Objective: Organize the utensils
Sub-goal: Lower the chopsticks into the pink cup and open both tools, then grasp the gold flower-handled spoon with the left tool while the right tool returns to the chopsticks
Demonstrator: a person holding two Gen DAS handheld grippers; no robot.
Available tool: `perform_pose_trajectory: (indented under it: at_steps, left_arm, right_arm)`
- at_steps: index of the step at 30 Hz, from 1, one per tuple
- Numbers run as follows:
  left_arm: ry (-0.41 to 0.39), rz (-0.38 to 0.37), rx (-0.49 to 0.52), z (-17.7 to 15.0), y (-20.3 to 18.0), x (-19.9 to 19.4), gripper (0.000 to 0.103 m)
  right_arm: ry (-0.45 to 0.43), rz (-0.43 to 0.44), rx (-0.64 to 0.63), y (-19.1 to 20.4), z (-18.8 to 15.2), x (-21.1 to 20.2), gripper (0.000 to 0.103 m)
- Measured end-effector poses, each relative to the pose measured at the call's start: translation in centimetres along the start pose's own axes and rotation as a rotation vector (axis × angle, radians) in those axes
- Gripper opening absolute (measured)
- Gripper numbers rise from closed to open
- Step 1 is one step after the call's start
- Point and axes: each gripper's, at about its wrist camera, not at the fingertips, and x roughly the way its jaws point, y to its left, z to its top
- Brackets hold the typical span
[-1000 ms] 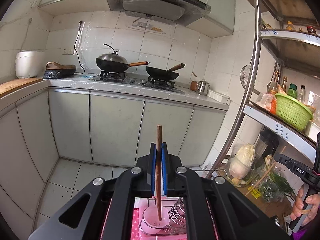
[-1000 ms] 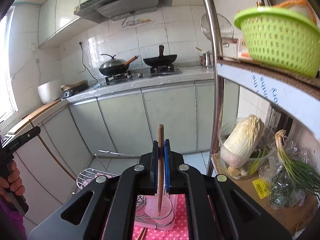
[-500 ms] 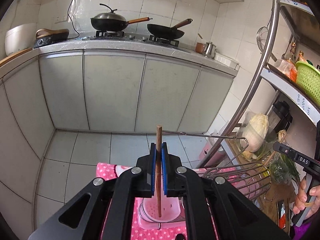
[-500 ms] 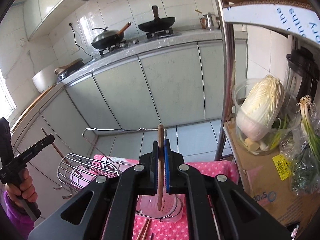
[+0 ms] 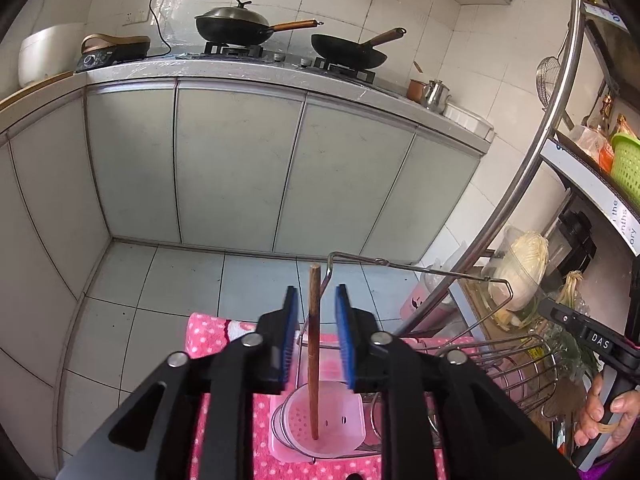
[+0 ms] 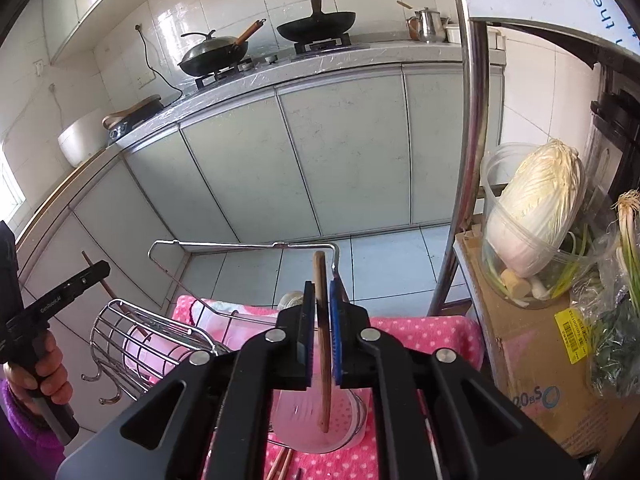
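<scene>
On my left camera, the left claw (image 5: 316,336) has just been opening: its blue pads (image 5: 289,332) now stand clear on both sides of the wooden chopstick (image 5: 313,352), with daylight showing on either side, so nothing is gripped there. That chopstick stands nearly upright between the jaws with its lower end down inside the pale pink perforated cup (image 5: 318,426), which sits in a wire utensil rack (image 5: 516,364) on the pink dotted cloth (image 5: 208,336). Off to the right edge I see a hand (image 5: 604,420) on the other tool's handle. On my right camera, the right claw (image 6: 319,332) has also just been opening, though less far: its jaws are parted by a narrow gap with a second wooden chopstick (image 6: 322,340) between them. This stick leans slightly and looks clear of the left pad, but I cannot tell whether it still touches the right one. Its lower tip reaches into the pink cup (image 6: 316,420) below the claw. More chopstick ends (image 6: 280,466) lie on the cloth (image 6: 420,332) just in front of the cup. To the left of the cup lies a round wire basket (image 6: 132,340) of the rack, and beyond it the other hand (image 6: 38,372), in a purple sleeve (image 6: 24,428), grips its tool.
</scene>
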Motion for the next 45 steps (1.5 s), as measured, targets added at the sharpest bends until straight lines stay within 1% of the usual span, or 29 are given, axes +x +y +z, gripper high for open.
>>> perform_pose_trajectory:
  at_steps: [1,3,6,10,15,19,23,27,31,37,41,42,43,45]
  left_arm:
    - [-0.018,0.001,-0.005,0.0,0.0,-0.4,0.037]
    - [-0.045,-0.006,-0.001,0.1,0.0,-1.2,0.043]
    - [-0.068,-0.005,0.007,0.5,-0.1,-2.3,0.046]
    - [-0.083,0.001,0.003,0.8,-0.1,-3.7,0.047]
    - [-0.106,0.016,-0.003,0.4,0.1,-6.1,0.047]
    - [-0.134,0.021,-0.013,-0.8,0.5,-8.9,0.047]
    - [-0.137,0.016,-0.019,-3.2,0.8,-11.5,0.048]
    - [-0.095,-0.002,-0.02,-6.1,0.7,-12.7,0.048]
    - [-0.027,-0.02,-0.007,-9.8,0.2,-12.6,0.048]
    - [0.113,-0.066,-0.023,-15.3,-0.2,-10.1,0.046]
    - [0.201,-0.081,-0.056,-18.1,-0.2,-7.8,0.042]
    - [0.226,-0.075,-0.066,-18.8,-0.2,-7.0,0.04]
    - [0.247,-0.068,-0.069,-19.4,-0.2,-6.4,0.038]
    - [0.293,-0.047,-0.067,-20.3,-0.4,-5.0,0.032]
  right_arm:
    - [-0.007,-0.001,0.0,-0.1,-0.1,-0.1,0.038]
    - [-0.022,-0.005,0.0,-0.3,-0.1,-0.6,0.045]
    - [-0.041,-0.007,-0.004,-0.5,-0.1,-1.6,0.045]
    - [-0.064,-0.016,-0.008,-0.8,-0.3,-3.2,0.045]
    - [-0.096,-0.03,-0.018,-0.8,-1.2,-6.0,0.045]
    - [-0.125,-0.029,-0.025,-0.5,-2.9,-8.8,0.045]
    - [-0.133,-0.023,-0.034,-0.1,-5.6,-11.0,0.045]
    - [-0.111,0.013,-0.007,0.1,-8.9,-12.0,0.045]
    - [-0.059,0.046,0.03,0.0,-12.6,-11.3,0.045]
    - [0.046,0.078,0.081,-0.4,-17.6,-8.8,0.045]
    - [0.086,0.099,0.109,-0.4,-19.8,-7.5,0.045]
    - [0.097,0.105,0.12,-0.4,-20.4,-7.1,0.044]
    - [0.107,0.113,0.129,-0.4,-20.9,-6.9,0.04]
    - [0.129,0.126,0.149,-0.4,-21.8,-6.3,0.033]
